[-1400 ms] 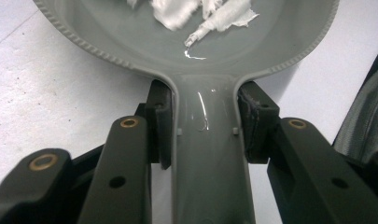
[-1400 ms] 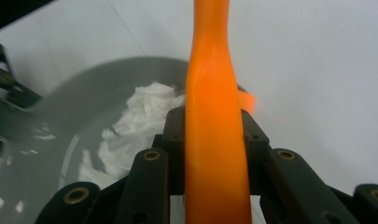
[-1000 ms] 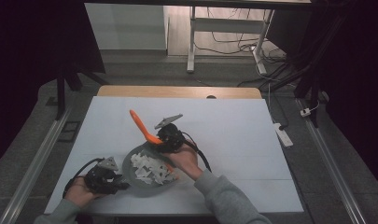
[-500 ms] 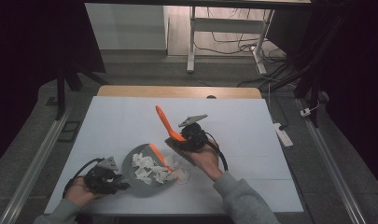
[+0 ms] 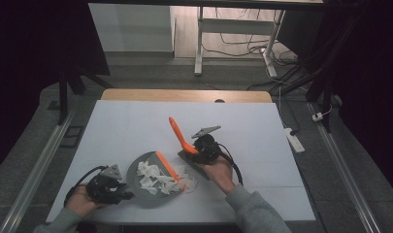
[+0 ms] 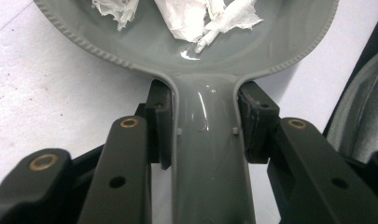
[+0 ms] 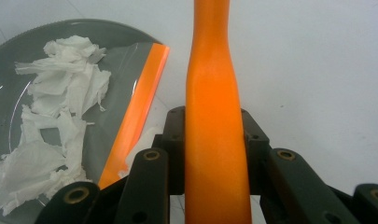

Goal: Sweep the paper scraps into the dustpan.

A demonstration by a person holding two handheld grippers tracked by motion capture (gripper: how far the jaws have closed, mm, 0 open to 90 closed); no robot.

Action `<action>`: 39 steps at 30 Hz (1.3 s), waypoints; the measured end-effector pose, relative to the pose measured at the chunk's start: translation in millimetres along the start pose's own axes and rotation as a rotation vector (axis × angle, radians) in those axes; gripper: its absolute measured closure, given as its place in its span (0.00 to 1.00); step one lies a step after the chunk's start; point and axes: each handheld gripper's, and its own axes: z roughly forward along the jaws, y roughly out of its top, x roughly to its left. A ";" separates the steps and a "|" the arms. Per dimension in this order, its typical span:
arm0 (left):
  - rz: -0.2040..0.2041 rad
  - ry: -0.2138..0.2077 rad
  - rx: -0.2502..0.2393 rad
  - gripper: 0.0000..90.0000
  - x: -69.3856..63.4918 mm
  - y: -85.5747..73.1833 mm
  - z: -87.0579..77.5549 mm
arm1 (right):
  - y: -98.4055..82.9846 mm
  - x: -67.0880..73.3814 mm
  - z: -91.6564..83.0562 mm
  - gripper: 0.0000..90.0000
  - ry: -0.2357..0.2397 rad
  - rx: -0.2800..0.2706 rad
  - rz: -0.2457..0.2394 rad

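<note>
with the left gripper (image 5: 117, 190) clamped on the grey dustpan (image 5: 144, 182) handle, keep it flat while the right gripper (image 5: 196, 148), clamped on the orange brush (image 5: 177, 133) just right of the dustpan, sweeps paper scraps (image 5: 155, 177) deeper into the pan.

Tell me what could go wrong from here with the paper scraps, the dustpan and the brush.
The torn paper scraps sit near the grey dustpan's open orange lip; tilting it could spill them. A few scraps lie just outside the lip and could get missed. The right gripper holds the orange brush handle low, so the brush might swing.
</note>
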 end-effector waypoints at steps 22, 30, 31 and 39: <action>0.049 -0.026 0.020 0.68 -8.4 0.1 -1.5 | -4.8 8.7 9.5 0.78 0.025 0.006 -0.010; 0.045 -0.026 0.020 0.68 -10.3 2.6 0.6 | 0.2 23.0 18.8 0.78 0.051 0.015 -0.031; 0.044 -0.026 0.019 0.68 -10.4 2.8 0.8 | 1.3 25.6 20.5 0.78 0.059 0.017 -0.037; 0.042 -0.025 0.018 0.68 -10.6 3.2 1.7 | 14.3 52.0 34.9 0.78 0.136 -0.005 -0.055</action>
